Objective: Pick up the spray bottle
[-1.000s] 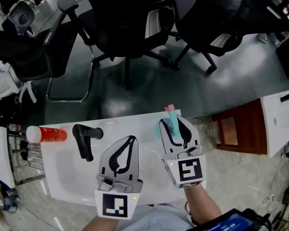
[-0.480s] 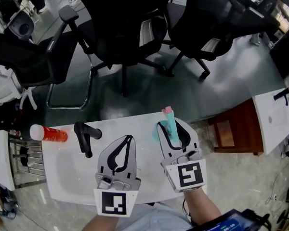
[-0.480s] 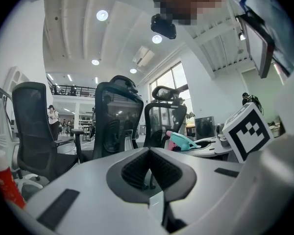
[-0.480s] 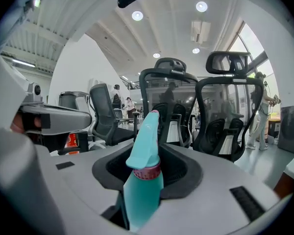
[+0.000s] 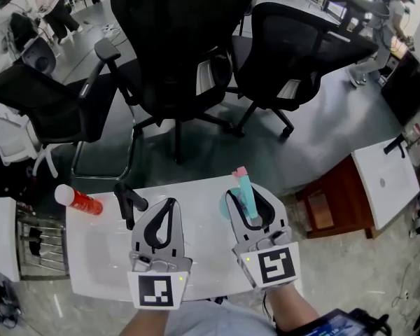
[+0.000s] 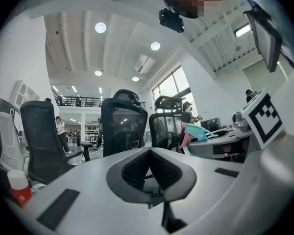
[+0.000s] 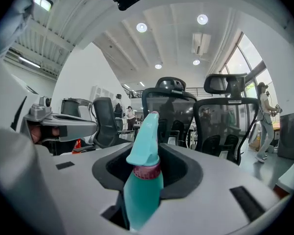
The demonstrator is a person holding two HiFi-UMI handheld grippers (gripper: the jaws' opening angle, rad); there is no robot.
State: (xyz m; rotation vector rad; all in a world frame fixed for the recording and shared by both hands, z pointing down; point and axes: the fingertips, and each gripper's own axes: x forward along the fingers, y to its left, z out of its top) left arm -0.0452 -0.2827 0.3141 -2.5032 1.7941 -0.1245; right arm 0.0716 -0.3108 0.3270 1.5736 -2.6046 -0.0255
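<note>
Right gripper (image 5: 250,201) is closed on the spray bottle (image 5: 246,190). In the right gripper view the teal body (image 7: 142,192) sits clamped between the two dark pads, and the pink collar and teal trigger head rise above the jaws. The bottle stands roughly upright in the grip, nozzle pointing away from the person. In the head view the bottle is over the right half of the white table (image 5: 210,257), near its far edge. A patch of teal body shows just left of the jaws. Whether the base is clear of the tabletop cannot be made out. Left gripper (image 5: 168,208) is over the table's middle, well apart from the bottle. The left gripper view shows its jaws (image 6: 149,166) shut pad to pad with nothing between them. On the left part of the table lie a black handled tool (image 5: 128,203) and, at the far left corner, a red can with a white cap (image 5: 78,200) on its side. Black office chairs (image 5: 182,40) stand on the dark floor beyond the table. A brown wooden cabinet (image 5: 332,201) is to the right.
</note>
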